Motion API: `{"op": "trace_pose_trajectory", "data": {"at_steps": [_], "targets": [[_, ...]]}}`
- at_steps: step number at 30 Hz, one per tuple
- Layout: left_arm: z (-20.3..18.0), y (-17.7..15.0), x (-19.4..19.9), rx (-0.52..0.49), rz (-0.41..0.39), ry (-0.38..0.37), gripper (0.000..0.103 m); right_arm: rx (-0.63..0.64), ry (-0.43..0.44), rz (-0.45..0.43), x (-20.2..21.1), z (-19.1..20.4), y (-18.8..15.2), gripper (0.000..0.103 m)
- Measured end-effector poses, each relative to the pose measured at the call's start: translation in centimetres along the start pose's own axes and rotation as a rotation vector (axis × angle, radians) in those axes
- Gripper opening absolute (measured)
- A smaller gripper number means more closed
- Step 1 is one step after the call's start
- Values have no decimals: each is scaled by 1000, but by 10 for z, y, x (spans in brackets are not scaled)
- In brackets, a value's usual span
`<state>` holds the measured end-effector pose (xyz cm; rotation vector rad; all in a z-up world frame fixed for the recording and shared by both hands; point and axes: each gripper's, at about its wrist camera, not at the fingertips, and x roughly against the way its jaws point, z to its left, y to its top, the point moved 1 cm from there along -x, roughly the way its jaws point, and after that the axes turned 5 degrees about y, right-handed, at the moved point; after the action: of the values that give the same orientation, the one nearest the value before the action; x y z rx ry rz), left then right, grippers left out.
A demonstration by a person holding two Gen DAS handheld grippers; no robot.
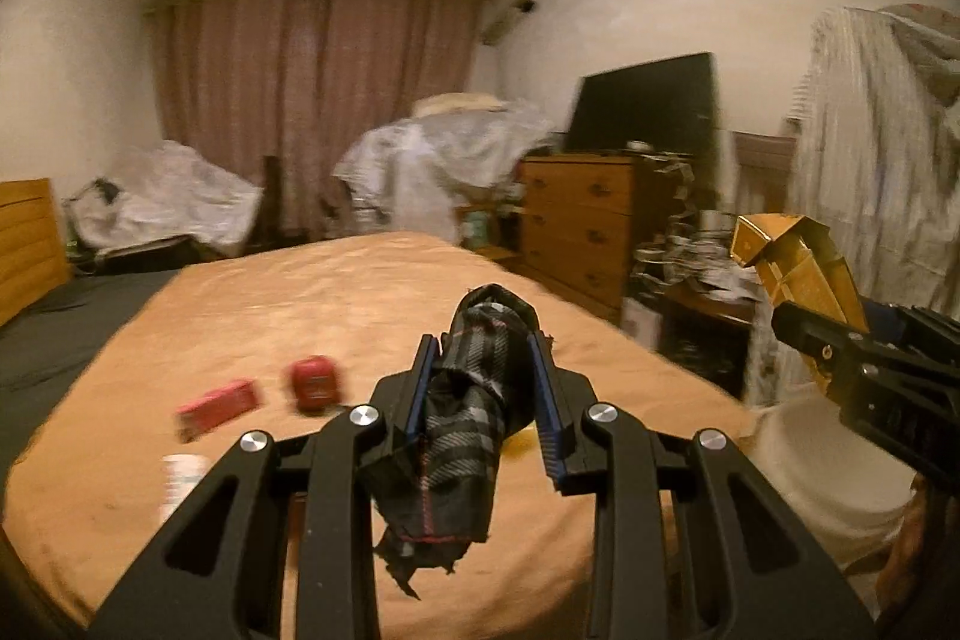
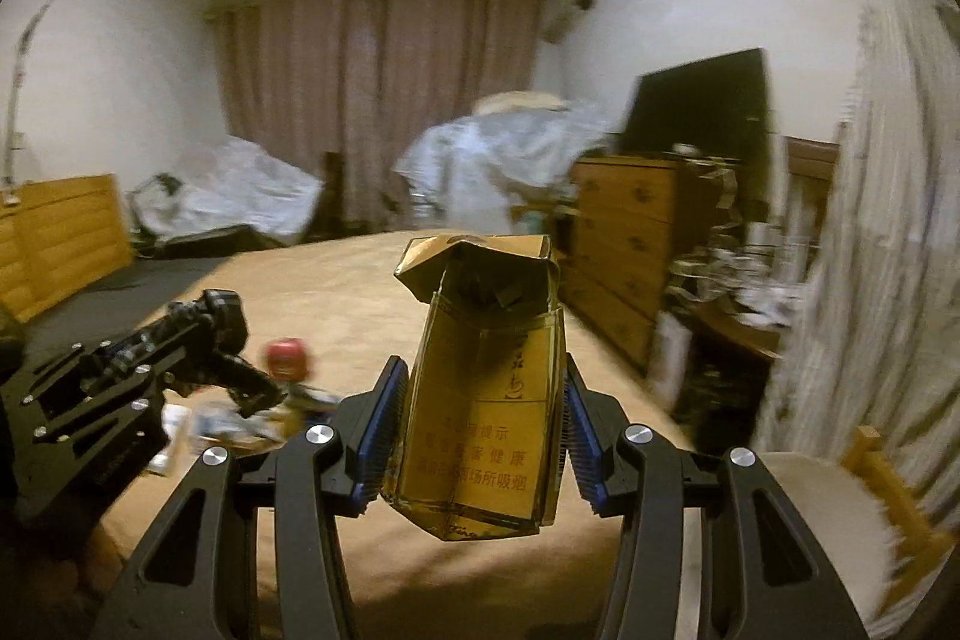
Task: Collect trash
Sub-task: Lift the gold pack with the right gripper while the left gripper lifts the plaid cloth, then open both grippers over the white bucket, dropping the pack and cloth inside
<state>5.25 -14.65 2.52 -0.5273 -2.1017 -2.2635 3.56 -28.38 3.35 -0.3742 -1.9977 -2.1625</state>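
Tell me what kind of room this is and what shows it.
Most likely a lived-in, cluttered bedroom. A bed with a tan cover fills the middle, a wooden chest of drawers stands by the wall, and closed pinkish curtains hang at the far end.

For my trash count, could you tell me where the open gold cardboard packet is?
The gold cardboard packet stands clamped in the right gripper, above the tan bedspread.

I see the bed covered by an orange-tan blanket, and lying on it near the blanket's left edge are a flat pink box, a round red container just beside it, and a blurred white item nearer me.
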Motion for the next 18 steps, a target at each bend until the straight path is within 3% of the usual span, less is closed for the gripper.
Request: {"op": "trace_pose_trajectory", "data": {"at_steps": [5,10,18], "targets": [[-65,-1,-16,-35,28,-131,30,-49,-131,60,17,-99,-6,51],[-138,-10,-33,-76,103,-276,30,-98,-231,200,24,-193,-37,51],[-225,-38,-71,-116,292,-440,30,-193,-268,387,8,-286,-88,51]]}}
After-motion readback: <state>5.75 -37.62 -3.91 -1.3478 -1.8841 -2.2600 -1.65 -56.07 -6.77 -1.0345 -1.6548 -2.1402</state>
